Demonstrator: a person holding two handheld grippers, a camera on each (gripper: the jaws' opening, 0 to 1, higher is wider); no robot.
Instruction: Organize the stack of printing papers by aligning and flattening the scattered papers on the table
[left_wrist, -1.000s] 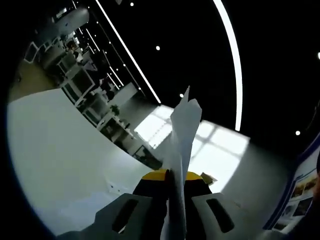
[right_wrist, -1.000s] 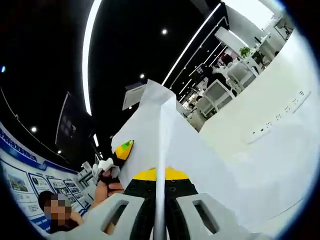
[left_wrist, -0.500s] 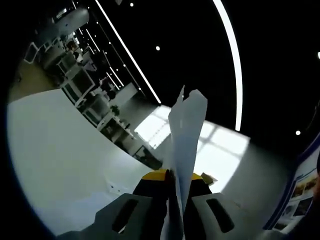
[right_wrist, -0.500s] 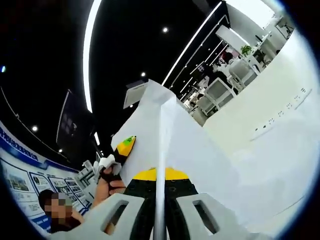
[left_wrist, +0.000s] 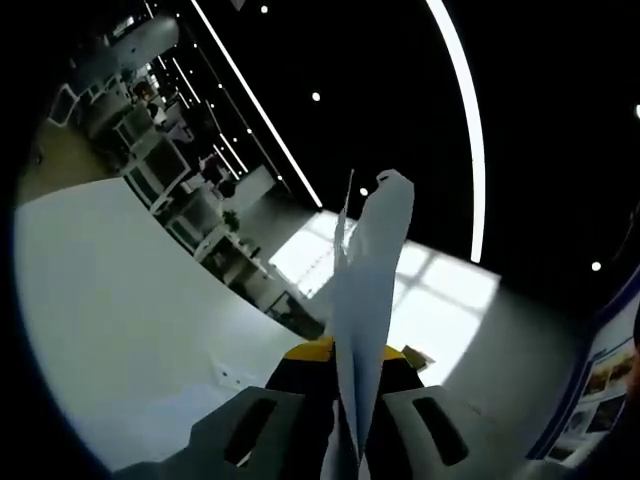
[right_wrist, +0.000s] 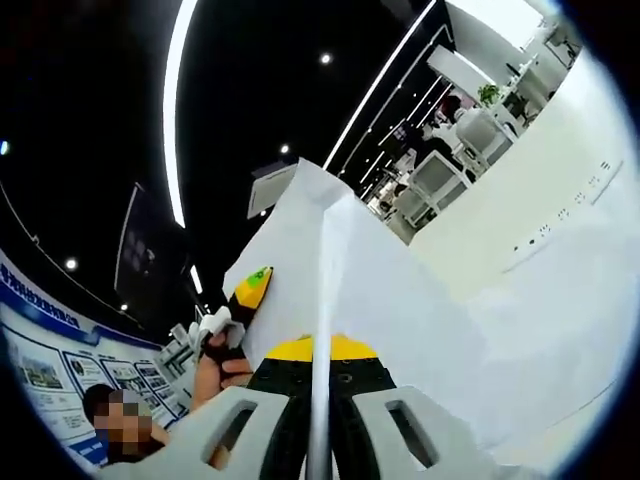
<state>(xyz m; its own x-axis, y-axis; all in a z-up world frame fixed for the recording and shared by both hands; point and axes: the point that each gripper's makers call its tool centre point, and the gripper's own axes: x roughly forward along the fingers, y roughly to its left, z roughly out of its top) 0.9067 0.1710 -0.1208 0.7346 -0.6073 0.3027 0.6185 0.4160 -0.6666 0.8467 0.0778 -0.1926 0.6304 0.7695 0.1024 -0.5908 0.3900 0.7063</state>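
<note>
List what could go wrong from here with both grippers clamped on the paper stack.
1. In the left gripper view, the white sheets of printing paper fan apart above the left gripper, so loose sheets may slip out or stay misaligned.
2. In the right gripper view, the right gripper pinches the same stack edge-on; pulling the two grippers apart could crease or tear it.
</note>
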